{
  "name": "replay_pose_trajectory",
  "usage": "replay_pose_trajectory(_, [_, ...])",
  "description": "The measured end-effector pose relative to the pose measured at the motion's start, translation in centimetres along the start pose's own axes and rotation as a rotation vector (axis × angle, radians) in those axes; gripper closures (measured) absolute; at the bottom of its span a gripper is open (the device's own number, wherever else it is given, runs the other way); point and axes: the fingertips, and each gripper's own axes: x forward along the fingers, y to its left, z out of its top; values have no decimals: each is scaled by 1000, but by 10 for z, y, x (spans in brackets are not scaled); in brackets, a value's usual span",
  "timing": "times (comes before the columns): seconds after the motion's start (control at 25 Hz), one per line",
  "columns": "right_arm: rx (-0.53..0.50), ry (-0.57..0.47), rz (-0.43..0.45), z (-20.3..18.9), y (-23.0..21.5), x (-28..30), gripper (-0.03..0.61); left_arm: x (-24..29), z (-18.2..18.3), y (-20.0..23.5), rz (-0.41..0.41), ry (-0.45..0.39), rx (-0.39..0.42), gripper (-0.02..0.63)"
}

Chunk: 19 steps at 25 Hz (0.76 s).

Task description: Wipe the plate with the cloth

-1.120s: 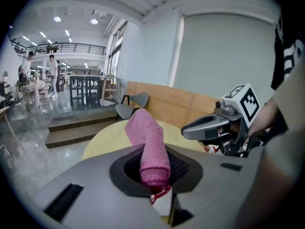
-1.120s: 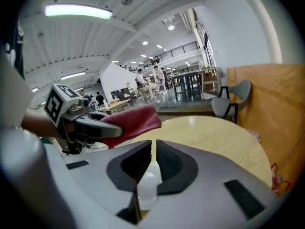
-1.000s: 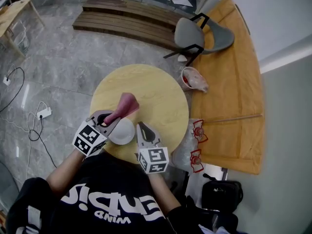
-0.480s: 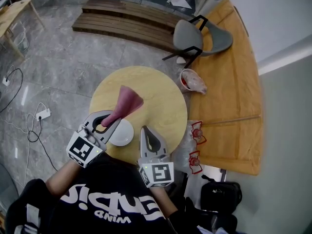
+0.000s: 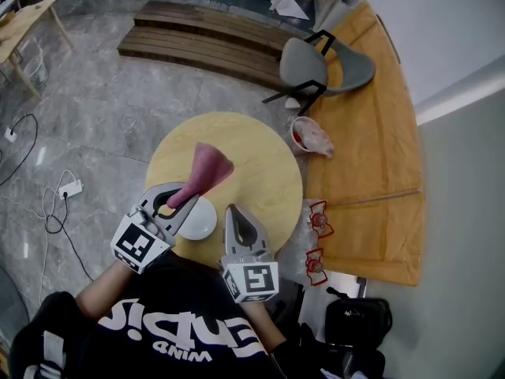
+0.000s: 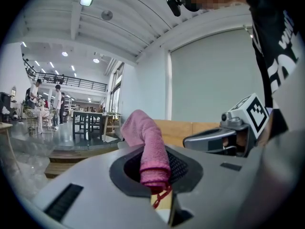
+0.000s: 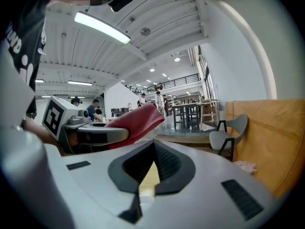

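In the head view a white plate lies near the front edge of the round wooden table, partly hidden under my left gripper. That gripper is shut on a pink cloth, which sticks up and forward from the jaws. My right gripper hangs to the right of the plate, apart from it, shut with nothing between its jaws. The right gripper view also shows the cloth held up at its left.
A grey chair and a slatted wooden bench stand beyond the table. A red-rimmed bucket sits at the table's right, against a wooden panel. A clear bag with red print and a black bag lie nearby.
Both grippers have lifted toward the camera, away from the plate. The cloth has risen with the left gripper. The plate stays on the table.
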Motion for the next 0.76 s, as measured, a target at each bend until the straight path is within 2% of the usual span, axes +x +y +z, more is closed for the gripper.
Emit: replay_pose_trajectory(0.76, [63, 30, 8, -16, 3, -6, 557, -4, -7, -4, 2, 13, -13, 568])
